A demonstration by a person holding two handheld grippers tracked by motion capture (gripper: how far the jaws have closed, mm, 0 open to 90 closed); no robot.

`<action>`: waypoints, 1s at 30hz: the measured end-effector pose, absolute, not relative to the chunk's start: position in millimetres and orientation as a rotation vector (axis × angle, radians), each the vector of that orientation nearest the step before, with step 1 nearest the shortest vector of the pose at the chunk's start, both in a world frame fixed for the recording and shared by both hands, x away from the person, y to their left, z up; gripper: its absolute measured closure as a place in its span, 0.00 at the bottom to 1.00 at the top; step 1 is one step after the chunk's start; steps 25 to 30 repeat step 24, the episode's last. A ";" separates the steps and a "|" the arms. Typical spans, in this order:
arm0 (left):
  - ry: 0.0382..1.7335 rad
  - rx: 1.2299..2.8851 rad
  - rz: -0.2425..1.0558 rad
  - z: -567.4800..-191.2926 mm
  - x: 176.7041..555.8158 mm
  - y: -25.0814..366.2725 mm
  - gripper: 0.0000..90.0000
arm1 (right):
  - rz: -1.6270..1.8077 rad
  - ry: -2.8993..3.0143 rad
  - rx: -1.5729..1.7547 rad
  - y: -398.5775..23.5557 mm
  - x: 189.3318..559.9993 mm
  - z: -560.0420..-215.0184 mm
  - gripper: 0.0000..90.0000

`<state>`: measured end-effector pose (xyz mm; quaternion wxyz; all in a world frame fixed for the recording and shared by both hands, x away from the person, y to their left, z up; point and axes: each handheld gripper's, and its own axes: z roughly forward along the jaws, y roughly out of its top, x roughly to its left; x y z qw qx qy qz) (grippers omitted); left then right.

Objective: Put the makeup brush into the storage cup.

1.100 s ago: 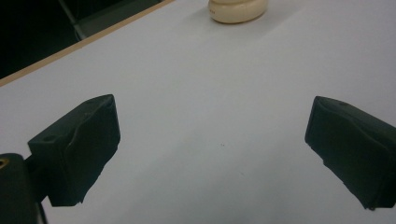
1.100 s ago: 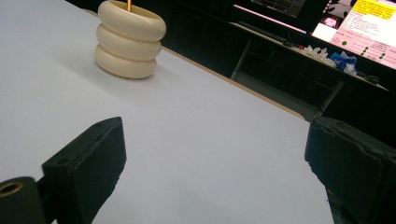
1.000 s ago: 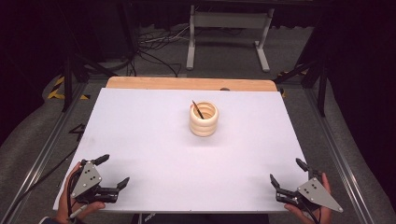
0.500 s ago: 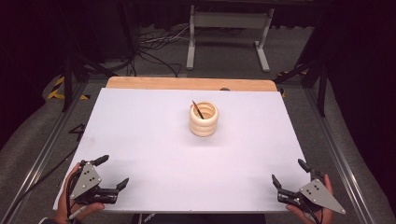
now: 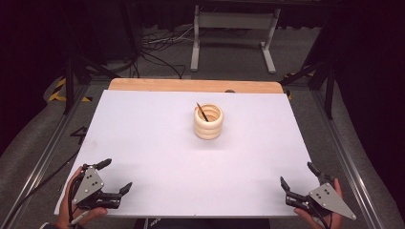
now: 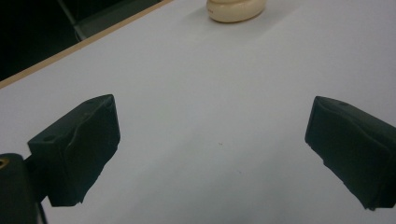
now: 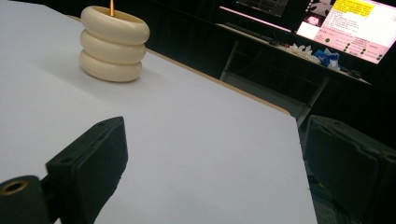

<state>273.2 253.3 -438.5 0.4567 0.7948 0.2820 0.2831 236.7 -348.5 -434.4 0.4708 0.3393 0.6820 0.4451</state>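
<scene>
1. At the near left corner of the bench [image 5: 157, 157], the left gripper [image 5: 114, 176] is held in a hand [image 5: 79, 217]; its two black, blocky jaws are spread wide and grasp nothing. A flat grey three-cornered plate with small dark holes is seen on its top.
2. At the near right corner, the right gripper [image 5: 301, 177] is held in the other hand [image 5: 334, 219]. Its matt black jaws are likewise parted and empty, and a similar grey plate is carried on top.
3. In the left gripper view, the jaws are shown as chunky wedges with slightly dented faces, apart over the smooth white bench top.
4. The bench surface is seen as a flat, matt white sheet; a strip of pale wood [image 5: 191, 86] is left bare along its far edge.
5. Well apart from both grippers, just beyond the middle of the bench, a cream holder [image 5: 208, 122] is stood upright. It is shaped like three rounded, smooth rings stacked one on another.
6. A thin dark stick [image 5: 202, 112] is leaned inside the holder; in the right gripper view its shaft [image 7: 111, 7] appears orange.
7. Beyond the bench, a grey floor with loose cables [image 5: 157, 47] and a pale metal frame [image 5: 234, 28] is visible.
</scene>
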 end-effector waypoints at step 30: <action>0.694 1.973 0.694 -439.1 277.9 250.2 0.05 | 1.053 1.665 0.866 -349.2 238.2 -436.6 0.08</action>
